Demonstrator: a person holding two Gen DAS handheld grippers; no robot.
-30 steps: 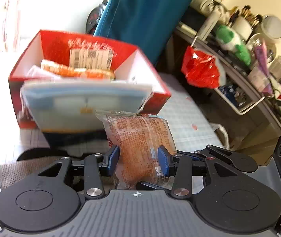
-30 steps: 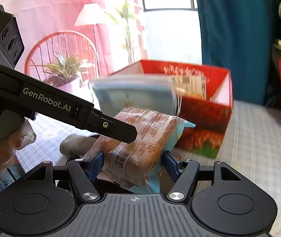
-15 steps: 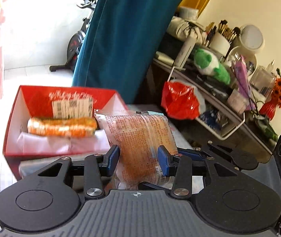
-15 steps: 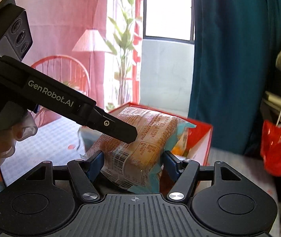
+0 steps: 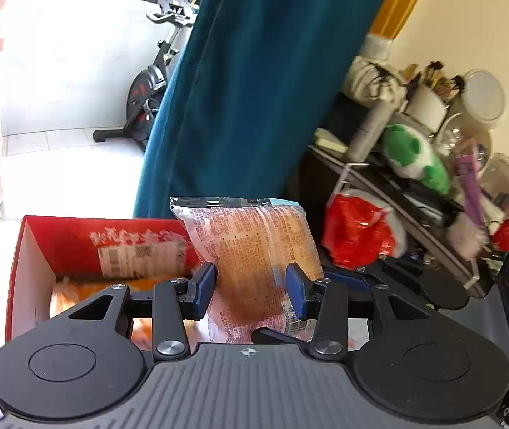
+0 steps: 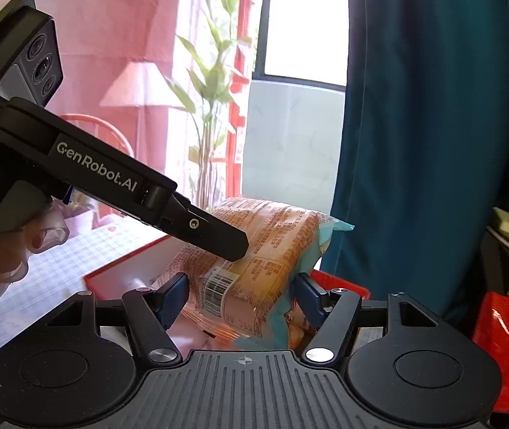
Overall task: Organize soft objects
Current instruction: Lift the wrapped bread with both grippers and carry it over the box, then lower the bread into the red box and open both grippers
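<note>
Checked pale cloth covers the table, and everything close by gathers around one thing: a clear plastic packet of orange-brown bread printed with small text, held up off the cloth by both tools at once. From the left-hand camera the left gripper has its blue pads pressed into the packet's two long sides, so it is clamped on it, the packet standing upright with its crimped seal at the top. From the right-hand camera the right gripper also closes on the same packet from either side, its barcode label facing the lens and a teal edge of wrapper sticking out at the lower right; the black arm of the left tool reaches in from the left and lies across the packet's upper face, with a gloved hand around its handle. Just behind and below the packet sits an open red cardboard box with white inner walls, a printed label on its far wall and something orange lying blurred inside. To the right of the packet, further back, a crumpled red plastic bag hangs from a white wire rack, under a cluttered dark shelf bearing a green and white soft toy. Behind the packet hangs a deep teal curtain, and left of that, far off, a black exercise bike stands on pale tiles.
</note>
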